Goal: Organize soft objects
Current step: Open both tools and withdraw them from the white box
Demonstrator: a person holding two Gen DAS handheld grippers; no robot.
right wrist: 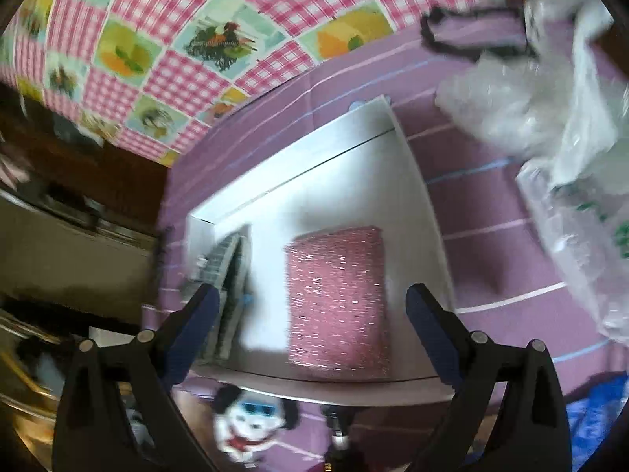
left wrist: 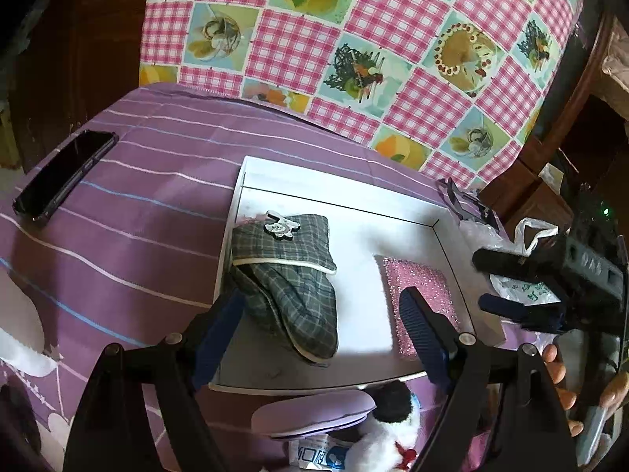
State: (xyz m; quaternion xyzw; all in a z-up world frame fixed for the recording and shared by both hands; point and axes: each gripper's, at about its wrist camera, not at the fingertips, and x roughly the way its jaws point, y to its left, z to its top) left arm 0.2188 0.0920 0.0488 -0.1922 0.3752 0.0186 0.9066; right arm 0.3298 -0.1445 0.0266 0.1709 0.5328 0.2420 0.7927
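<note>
A pair of green plaid slippers (left wrist: pixel 283 275) lies in the left half of a shallow white tray (left wrist: pixel 373 232), and a pink glittery pad (left wrist: pixel 416 287) lies in the right half. My left gripper (left wrist: pixel 322 326) hovers open over the tray's near side, the slippers' toe end between its fingers and untouched. My right gripper (left wrist: pixel 480 280) comes in from the right, open and empty, just outside the tray's right rim. The blurred right wrist view has my right gripper (right wrist: pixel 312 326) open above the pink pad (right wrist: pixel 338 299), with the slippers (right wrist: pixel 228 275) at the tray's (right wrist: pixel 334 181) left.
The tray sits on a purple striped sheet (left wrist: pixel 137 204). A black phone (left wrist: pixel 65 173) lies far left. A plush dog (left wrist: pixel 389 432) and a lilac flat piece (left wrist: pixel 314 413) lie at the tray's near edge. Plastic bags (right wrist: pixel 550 118) crowd the right. A checked cloth (left wrist: pixel 354 39) rises behind.
</note>
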